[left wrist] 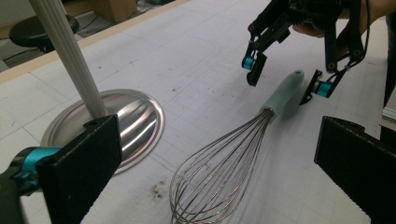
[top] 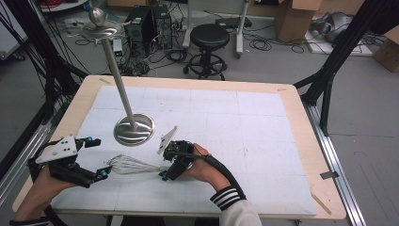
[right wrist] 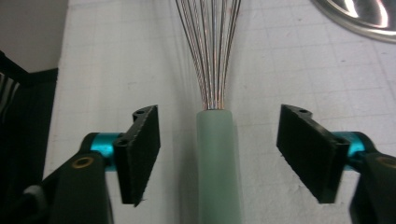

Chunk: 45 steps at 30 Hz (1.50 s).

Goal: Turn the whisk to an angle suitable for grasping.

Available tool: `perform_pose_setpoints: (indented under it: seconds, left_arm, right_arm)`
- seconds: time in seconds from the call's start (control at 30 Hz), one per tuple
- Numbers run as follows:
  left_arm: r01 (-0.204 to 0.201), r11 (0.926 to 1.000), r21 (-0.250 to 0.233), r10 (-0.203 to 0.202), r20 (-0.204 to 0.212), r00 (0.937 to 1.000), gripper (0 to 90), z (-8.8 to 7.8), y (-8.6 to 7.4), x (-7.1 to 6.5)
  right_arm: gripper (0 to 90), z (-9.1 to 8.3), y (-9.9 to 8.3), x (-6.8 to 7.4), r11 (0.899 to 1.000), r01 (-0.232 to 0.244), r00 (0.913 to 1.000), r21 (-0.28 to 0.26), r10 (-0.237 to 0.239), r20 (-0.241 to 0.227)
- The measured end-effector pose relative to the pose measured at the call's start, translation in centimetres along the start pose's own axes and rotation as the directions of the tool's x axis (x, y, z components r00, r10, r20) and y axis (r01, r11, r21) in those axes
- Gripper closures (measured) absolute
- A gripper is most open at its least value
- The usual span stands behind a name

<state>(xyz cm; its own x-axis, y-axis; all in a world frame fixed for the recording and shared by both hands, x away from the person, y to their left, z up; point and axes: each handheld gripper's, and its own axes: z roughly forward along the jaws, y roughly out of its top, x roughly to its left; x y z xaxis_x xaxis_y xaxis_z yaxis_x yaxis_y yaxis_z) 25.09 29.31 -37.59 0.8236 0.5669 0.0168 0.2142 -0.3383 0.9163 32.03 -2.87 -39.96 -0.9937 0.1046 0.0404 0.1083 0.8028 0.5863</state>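
A wire whisk (top: 131, 165) with a pale green handle (right wrist: 218, 163) lies flat on the white mat. My right gripper (top: 165, 174) hovers over the handle, open, one jaw on each side of it with gaps on both sides; the same open gripper (left wrist: 286, 77) straddles the handle's end in the left gripper view. My left gripper (top: 99, 157) is open near the wire end of the whisk (left wrist: 219, 172), which lies between and beyond its jaws. A steel stand with a round base (top: 134, 129), a slanted pole and a ball on top rises just behind the whisk.
The stand's base (left wrist: 130, 121) sits close to the left jaw of my left gripper. The wooden table edge (top: 308, 141) frames the white mat. On the floor beyond are a black stool (top: 209, 40), computer towers, cables and cardboard boxes.
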Motion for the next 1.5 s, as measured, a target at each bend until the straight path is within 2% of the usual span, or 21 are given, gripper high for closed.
perform_pose_setpoints:
  seconds: [0.1, 0.23, 0.27, 0.33, 0.4, 0.43, 0.47, 0.5, 0.57, 0.73, 0.87, 0.9, 0.97, 1.03, 1.07, 1.13, 1.23, 1.33, 1.43, 1.47, 1.5]
  left_arm:
    - [0.0, 1.0, 0.0, 0.0, 0.0, 1.0, 1.7, 0.0, 0.0, 0.0]
    - [-0.007, 1.0, 0.004, 0.007, 0.005, 1.0, 1.7, 0.1, 0.1, -0.1]
    - [-0.008, 1.0, 0.006, 0.008, 0.005, 1.0, 1.7, 0.2, 0.1, -0.1]
    - [-0.008, 0.9999, 0.007, 0.007, 0.002, 1.0, 1.7, 0.2, 0.1, -0.1]
    - [-0.007, 1.0, 0.006, 0.007, 0.001, 1.0, 1.7, 0.2, 0.1, 0.0]
    - [-0.003, 1.0, 0.004, 0.003, -0.002, 1.0, 1.7, 0.2, 0.1, 0.0]
    - [-0.003, 1.0, 0.004, 0.003, -0.002, 1.0, 1.7, 0.2, 0.1, 0.0]
    - [-0.004, 1.0, 0.005, 0.004, -0.001, 1.0, 1.7, 0.1, 0.1, 0.0]
    - [-0.004, 1.0, 0.004, 0.004, -0.001, 1.0, 1.7, 0.1, 0.1, 0.0]
    - [-0.004, 1.0, 0.008, 0.004, -0.001, 1.0, 1.7, 0.2, 0.1, 0.1]
    - [0.0, 1.0, 0.006, 0.0, -0.002, 1.0, 1.7, 0.3, 0.1, 0.1]
    - [-0.002, 1.0, 0.009, 0.002, -0.003, 1.0, 1.7, 0.3, 0.1, 0.1]
    - [-0.002, 1.0, 0.008, 0.002, -0.002, 1.0, 1.7, 0.3, 0.1, 0.1]
    - [-0.003, 1.0, 0.009, 0.003, -0.002, 1.0, 1.7, 0.3, 0.1, 0.1]
    - [0.0, 1.0, 0.007, 0.0, -0.003, 1.0, 1.7, 0.3, 0.1, 0.1]
    - [0.0, 1.0, 0.005, 0.0, -0.005, 1.0, 1.7, 0.3, 0.1, 0.1]
    - [0.0, 1.0, 0.005, 0.0, -0.005, 1.0, 1.7, 0.2, 0.1, 0.1]
    - [-0.001, 1.0, 0.005, 0.001, -0.006, 1.0, 1.7, 0.3, 0.1, 0.2]
    - [-0.001, 1.0, 0.006, 0.001, -0.003, 1.0, 1.7, 0.4, 0.2, 0.1]
    - [-0.004, 1.0, 0.008, 0.004, -0.003, 1.0, 1.7, 0.4, 0.2, 0.1]
    - [-0.004, 1.0, 0.008, 0.004, -0.003, 1.0, 1.7, 0.4, 0.2, 0.1]
  right_arm:
    - [17.0, -0.8, -0.2, 0.1, 1.0, -0.002, 0.9999, -0.025, 0.003, 0.014]
    - [10.3, -2.3, -0.9, 0.1, 0.998, -0.001, 0.9993, -0.068, 0.003, 0.037]
    - [10.3, -2.3, -0.9, 0.1, 0.998, -0.001, 0.9993, -0.068, 0.003, 0.037]
    - [9.6, -3.5, -1.5, 0.1, 0.993, -0.01, 0.9981, -0.118, 0.017, 0.06]
    - [9.6, -3.8, -1.6, 0.1, 0.992, -0.012, 0.9979, -0.127, 0.02, 0.062]
    - [8.9, -4.7, -2.1, 0.1, 0.986, -0.018, 0.9972, -0.166, 0.029, 0.069]
    - [8.9, -4.7, -2.1, 0.1, 0.986, -0.018, 0.9972, -0.166, 0.029, 0.069]
    - [0.4, -5.3, -2.5, 0.2, 0.981, -0.027, 0.9956, -0.194, 0.043, 0.083]
    - [0.4, -6.1, -2.9, 0.2, 0.975, -0.048, 0.9931, -0.219, 0.07, 0.094]
    - [0.4, -7.4, -4.0, 0.2, 0.962, -0.05, 0.9906, -0.27, 0.082, 0.109]
    - [0.4, -9.2, -5.7, 0.4, 0.946, -0.068, 0.9864, -0.318, 0.112, 0.12]
    - [0.4, -9.2, -5.7, 0.4, 0.946, -0.068, 0.9864, -0.318, 0.112, 0.12]
    - [0.4, -10.5, -7.0, 0.5, 0.931, -0.084, 0.9813, -0.355, 0.139, 0.133]
    - [0.4, -10.7, -7.3, 0.5, 0.93, -0.085, 0.9806, -0.358, 0.142, 0.136]
    - [0.4, -11.4, -8.1, 0.7, 0.922, -0.09, 0.9785, -0.376, 0.152, 0.139]
    - [0.4, -11.7, -8.4, 0.7, 0.919, -0.093, 0.9765, -0.384, 0.159, 0.145]
    - [0.4, -13.0, -9.9, 1.0, 0.908, -0.104, 0.9691, -0.407, 0.184, 0.164]
    - [0.4, -13.5, -10.5, 1.1, 0.907, -0.102, 0.9666, -0.408, 0.188, 0.175]
    - [0.4, -14.4, -11.7, 1.3, 0.898, -0.109, 0.9609, -0.426, 0.205, 0.187]
    - [0.4, -14.7, -12.1, 1.4, 0.893, -0.112, 0.9569, -0.435, 0.215, 0.195]
    - [0.4, -15.3, -13.0, 1.6, 0.882, -0.121, 0.9505, -0.456, 0.235, 0.203]
